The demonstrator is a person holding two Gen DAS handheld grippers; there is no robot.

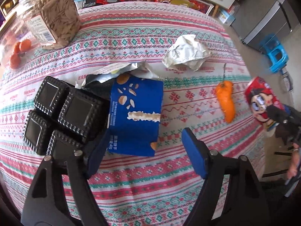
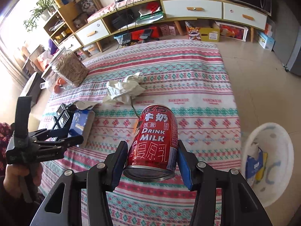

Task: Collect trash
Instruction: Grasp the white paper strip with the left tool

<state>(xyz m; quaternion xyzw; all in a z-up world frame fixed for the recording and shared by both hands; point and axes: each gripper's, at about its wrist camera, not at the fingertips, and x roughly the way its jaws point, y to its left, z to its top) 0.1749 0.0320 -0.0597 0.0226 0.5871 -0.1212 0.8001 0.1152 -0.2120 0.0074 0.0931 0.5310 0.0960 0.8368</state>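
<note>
My right gripper [image 2: 151, 150] is shut on a red milk can [image 2: 154, 141], held tilted above the patterned tablecloth [image 2: 188, 98]. That can [image 1: 261, 98] also shows at the right edge of the left wrist view. My left gripper [image 1: 146, 154] points down over a flattened blue snack box [image 1: 135, 116]. Its jaws stand open: the left pad is at the box's lower corner and the right pad is clear of it. A black plastic tray [image 1: 62, 116], a silver foil wrapper [image 1: 116, 71], crumpled white paper [image 1: 186, 52] and an orange pepper [image 1: 226, 101] lie on the cloth.
A white bin [image 2: 278, 130] stands on the floor right of the table, with a blue carton [image 2: 255, 163] inside. A clear jar of seeds [image 1: 52, 17] and small oranges [image 1: 18, 50] sit at the table's far left. A low cabinet [image 2: 191, 9] runs behind.
</note>
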